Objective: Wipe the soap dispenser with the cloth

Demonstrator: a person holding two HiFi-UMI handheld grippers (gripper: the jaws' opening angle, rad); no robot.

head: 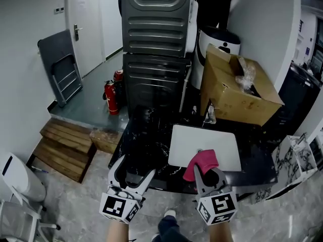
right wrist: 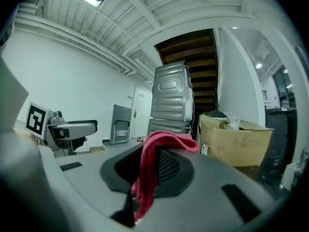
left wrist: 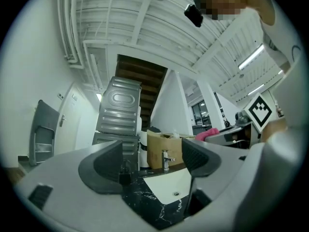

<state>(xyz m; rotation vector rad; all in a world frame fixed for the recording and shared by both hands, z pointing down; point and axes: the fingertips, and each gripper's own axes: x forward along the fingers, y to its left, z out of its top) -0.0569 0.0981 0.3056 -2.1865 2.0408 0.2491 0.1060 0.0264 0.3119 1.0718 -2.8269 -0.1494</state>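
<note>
My right gripper [head: 208, 169] is shut on a pink cloth [head: 202, 161], which hangs over the near edge of the white sink basin [head: 222, 144]. In the right gripper view the cloth [right wrist: 148, 173] is draped between and over the jaws. My left gripper [head: 136, 166] stands open and empty over the black marble counter [head: 144, 142], left of the basin. In the left gripper view a small dark dispenser [left wrist: 124, 172] stands on the counter beyond the left jaw, apart from it. It is hard to make out in the head view.
A chrome tap [head: 210, 113] stands behind the basin, with an open cardboard box [head: 237, 92] behind it. Grey ribbed machines [head: 156, 49] are stacked at the back. Red fire extinguishers [head: 111, 98], wooden pallets [head: 65, 144] and a folded grey table [head: 60, 67] are on the floor at left.
</note>
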